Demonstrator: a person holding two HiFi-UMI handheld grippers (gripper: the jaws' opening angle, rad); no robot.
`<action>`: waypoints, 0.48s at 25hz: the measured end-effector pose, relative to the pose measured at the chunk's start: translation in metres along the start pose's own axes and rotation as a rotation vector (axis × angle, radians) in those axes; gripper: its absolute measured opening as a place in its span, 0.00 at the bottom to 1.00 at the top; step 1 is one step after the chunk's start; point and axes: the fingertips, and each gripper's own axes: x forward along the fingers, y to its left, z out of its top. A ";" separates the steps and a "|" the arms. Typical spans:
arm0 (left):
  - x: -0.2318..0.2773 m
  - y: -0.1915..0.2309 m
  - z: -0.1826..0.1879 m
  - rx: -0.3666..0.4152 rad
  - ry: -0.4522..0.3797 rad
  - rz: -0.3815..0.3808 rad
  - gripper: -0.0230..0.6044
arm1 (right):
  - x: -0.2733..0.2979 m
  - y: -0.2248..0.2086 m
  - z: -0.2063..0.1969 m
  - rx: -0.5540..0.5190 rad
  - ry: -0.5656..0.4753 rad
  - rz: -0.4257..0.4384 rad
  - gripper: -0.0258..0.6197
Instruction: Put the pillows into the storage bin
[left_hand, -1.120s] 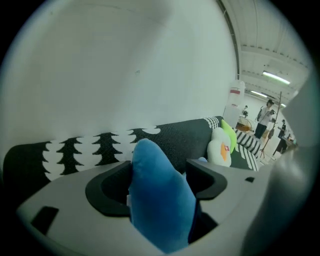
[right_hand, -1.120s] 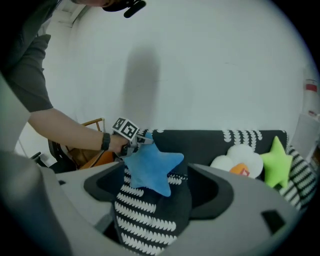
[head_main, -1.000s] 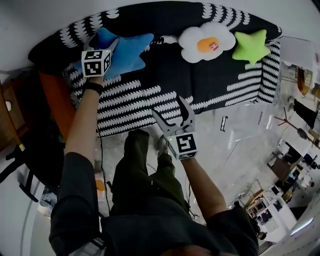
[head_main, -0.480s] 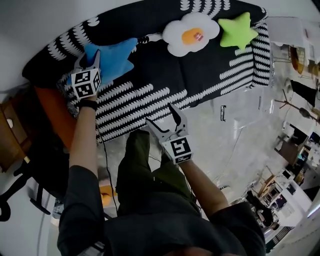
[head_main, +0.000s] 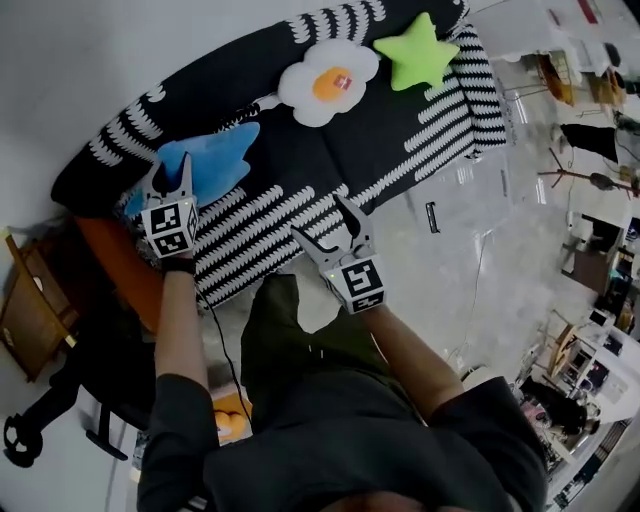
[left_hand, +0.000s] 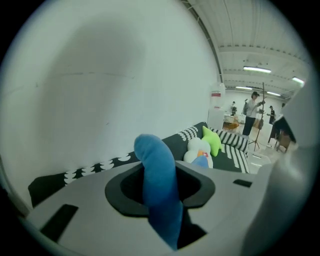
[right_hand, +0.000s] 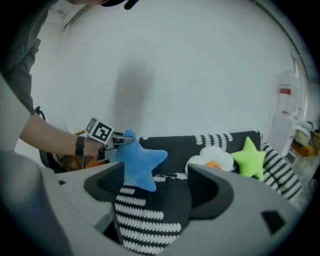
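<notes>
One blue star-shaped plush pillow (head_main: 215, 160), tip just clamped by the left gripper (head_main: 172, 172); the likely orange bin (head_main: 115, 255) lies at seven o'clock of it; right gripper (head_main: 320, 218) gapes empty.

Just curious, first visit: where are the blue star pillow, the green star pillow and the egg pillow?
blue star pillow (head_main: 212, 163): head view, its middle.
green star pillow (head_main: 418, 52): head view, its middle.
egg pillow (head_main: 332, 84): head view, orange yolk.

The left gripper (head_main: 171, 178) has just been closing its jaws, which clamp one arm of the blue star pillow (head_main: 218, 160). The left arm is extended nearly straight, forearm bare. The right gripper (head_main: 322, 222) has its jaws apart, nothing between them. The right elbow is bent, close to the body.
</notes>
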 end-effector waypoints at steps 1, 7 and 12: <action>-0.001 -0.009 0.007 0.008 -0.006 -0.005 0.25 | -0.008 -0.012 0.001 0.006 -0.014 -0.026 0.65; 0.001 -0.086 0.042 0.079 -0.033 -0.036 0.25 | -0.064 -0.091 -0.020 0.057 -0.087 -0.123 0.65; 0.006 -0.175 0.073 0.122 -0.055 -0.053 0.25 | -0.120 -0.163 -0.058 0.106 -0.122 -0.169 0.65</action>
